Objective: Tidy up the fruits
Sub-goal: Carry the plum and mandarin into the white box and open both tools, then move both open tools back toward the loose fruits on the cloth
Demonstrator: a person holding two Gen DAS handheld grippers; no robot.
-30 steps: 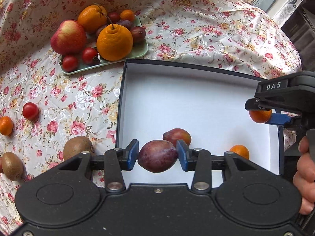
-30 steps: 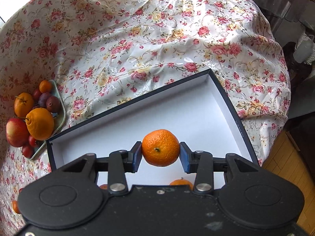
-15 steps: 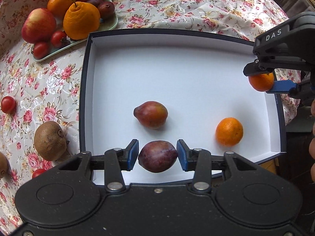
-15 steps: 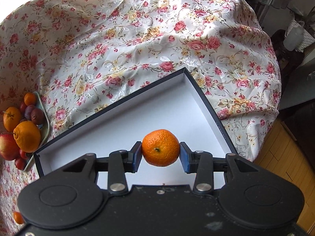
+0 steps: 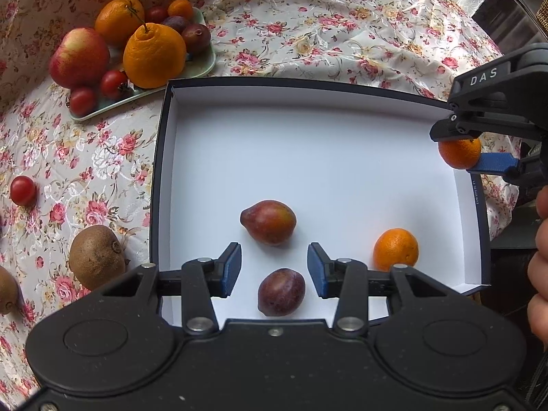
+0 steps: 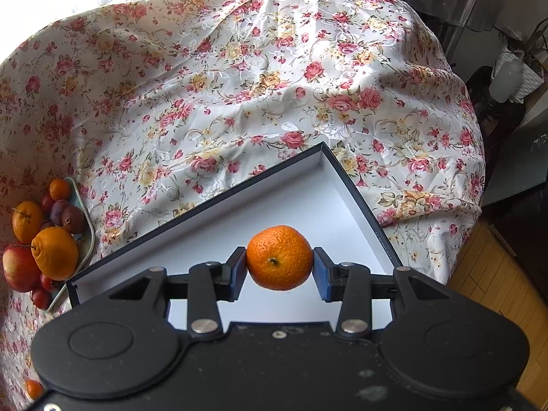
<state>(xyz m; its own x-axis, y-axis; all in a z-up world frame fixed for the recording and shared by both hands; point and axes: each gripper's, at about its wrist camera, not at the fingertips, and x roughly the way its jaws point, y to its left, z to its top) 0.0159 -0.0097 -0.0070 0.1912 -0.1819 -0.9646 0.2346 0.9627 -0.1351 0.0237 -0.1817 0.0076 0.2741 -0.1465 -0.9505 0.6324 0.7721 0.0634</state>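
- Far left of the left wrist view: cherry tomato (image 5: 22, 190) and two kiwis, the bigger kiwi (image 5: 97, 257) just beside the box wall, all loose on the floral tablecloth (image 5: 308, 34).
- Upper left: green plate (image 5: 202, 68) heaped with apple (image 5: 79, 57), knobbed orange (image 5: 154, 55), a second orange, small tomatoes, dark plums.
- Centre: white-lined box (image 5: 156, 171) with dark rim, sitting open on the cloth.
- Inside box: reddish plum (image 5: 268, 222) near the middle, mandarin (image 5: 396, 249) toward the right wall, apart from each other.
- Left gripper (image 5: 273, 269): jaws parted, nothing pinched; purple plum (image 5: 281, 291) lies on the box floor below the gap, pads clear of it on both sides.
- Right gripper (image 6: 279, 267): clamped on a held mandarin (image 6: 278, 262), blue pads pressing both sides, fruit hanging above the box's right end, not touching the floor.
- Same gripper visible at the right edge of the left wrist view, with "DAS" lettering.
- Far right edge: part of a hand (image 5: 539, 267).
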